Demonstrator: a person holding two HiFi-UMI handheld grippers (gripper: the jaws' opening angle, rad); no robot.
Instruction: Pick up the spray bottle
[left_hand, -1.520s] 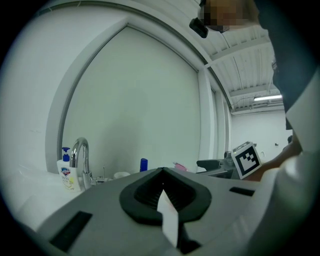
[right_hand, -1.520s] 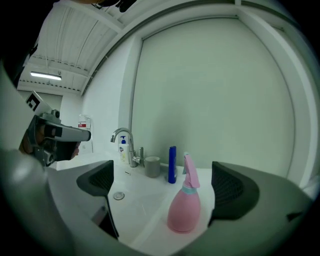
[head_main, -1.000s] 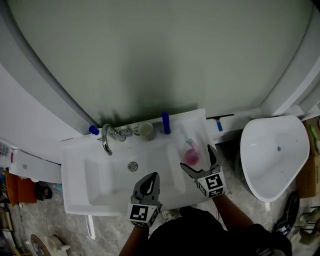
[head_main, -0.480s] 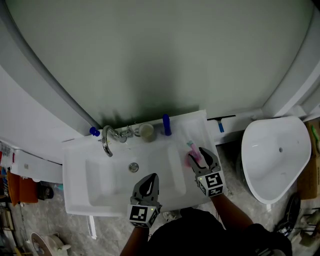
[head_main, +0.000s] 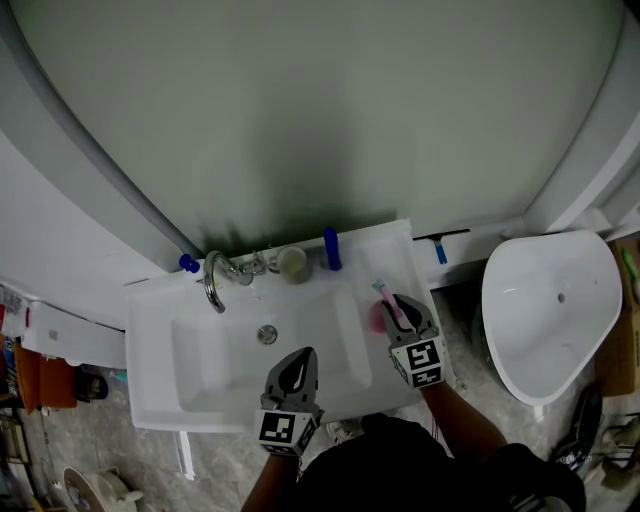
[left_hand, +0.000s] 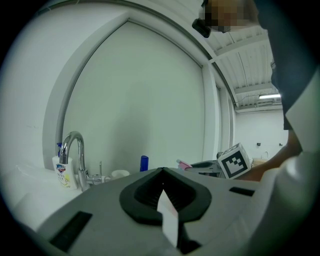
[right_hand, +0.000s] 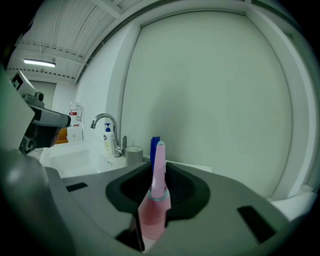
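In the head view a white sink (head_main: 160, 390) fills the lower left-centre of the frame, with a chrome faucet (head_main: 213, 280) at its upper left rim. Below the drain, at the sink's lower edge, the left gripper (head_main: 304, 353) hovers with its claw clenched on nothing, tips meeting. Along the sink's upper rim stand a pale cup (head_main: 292, 261) and, just right of it, a blue bottle (head_main: 332, 248). Further right, on the sink's right ledge, the pink spray bottle (head_main: 379, 318) stands upright. The right gripper (head_main: 405, 308) has just been closing and now grasps this bottle, its pads pressing the body on both sides. At the far right sits a white bowl-shaped fixture (head_main: 550, 310).
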